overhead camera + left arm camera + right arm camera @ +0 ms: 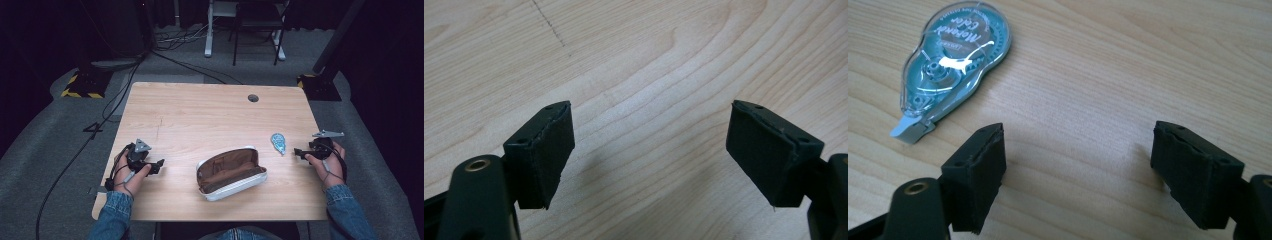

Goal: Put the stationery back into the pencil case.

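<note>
We are holding the right gripper point(1078, 165) with jaws spread and empty, just right of the correction tape roller point(955, 60), itself lying right of the open pouch point(231, 172); the left gripper point(649, 155), left of the pouch, is gaping too.

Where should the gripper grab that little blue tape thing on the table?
Probably across the narrow waist of the correction tape roller, just behind its grey tip. It lies flat on the table, so coming from above with a jaw on each long side seems best. The open right gripper is nearest.
</note>
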`<state>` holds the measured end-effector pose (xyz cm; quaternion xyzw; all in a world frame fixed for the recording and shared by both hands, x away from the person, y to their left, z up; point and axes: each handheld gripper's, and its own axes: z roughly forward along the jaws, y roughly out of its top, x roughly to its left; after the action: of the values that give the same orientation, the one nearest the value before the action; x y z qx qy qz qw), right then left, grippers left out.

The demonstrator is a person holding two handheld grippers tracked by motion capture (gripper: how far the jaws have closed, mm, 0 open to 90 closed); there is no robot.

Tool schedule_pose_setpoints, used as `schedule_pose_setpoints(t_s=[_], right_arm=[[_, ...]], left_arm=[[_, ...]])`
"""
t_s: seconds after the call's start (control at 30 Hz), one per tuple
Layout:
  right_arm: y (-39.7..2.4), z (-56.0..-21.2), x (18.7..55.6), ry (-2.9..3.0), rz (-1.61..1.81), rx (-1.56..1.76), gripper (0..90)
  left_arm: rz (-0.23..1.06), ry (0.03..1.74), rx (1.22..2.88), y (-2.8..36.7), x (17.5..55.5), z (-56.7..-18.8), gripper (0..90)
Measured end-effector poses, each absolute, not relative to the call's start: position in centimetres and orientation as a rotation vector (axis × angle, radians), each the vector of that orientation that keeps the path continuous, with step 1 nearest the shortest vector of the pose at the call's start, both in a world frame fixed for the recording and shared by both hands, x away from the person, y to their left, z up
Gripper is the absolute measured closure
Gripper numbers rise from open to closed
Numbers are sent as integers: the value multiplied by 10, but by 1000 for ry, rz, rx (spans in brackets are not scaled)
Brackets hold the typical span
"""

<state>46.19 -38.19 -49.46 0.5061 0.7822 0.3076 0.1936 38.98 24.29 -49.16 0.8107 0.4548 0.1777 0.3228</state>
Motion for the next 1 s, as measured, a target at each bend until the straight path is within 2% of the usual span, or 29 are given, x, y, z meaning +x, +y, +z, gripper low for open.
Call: schedule_pose_setpoints(t_s=[0.03, 0.4, 0.7, 1.0], right_arm=[[-382, -493, 461, 2206, 848, 1428, 267], [-378, -478, 455, 2278, 764, 1488, 329], [-371, -458, 448, 2286, 771, 1558, 423], [-353, -446, 448, 2282, 818, 1512, 424]], left_arm=[[463, 1196, 2131, 244, 391, -495, 195], [443, 1207, 2119, 245, 395, -503, 165], [455, 1197, 2107, 245, 395, -505, 147], [457, 1198, 2104, 245, 395, -505, 146]])
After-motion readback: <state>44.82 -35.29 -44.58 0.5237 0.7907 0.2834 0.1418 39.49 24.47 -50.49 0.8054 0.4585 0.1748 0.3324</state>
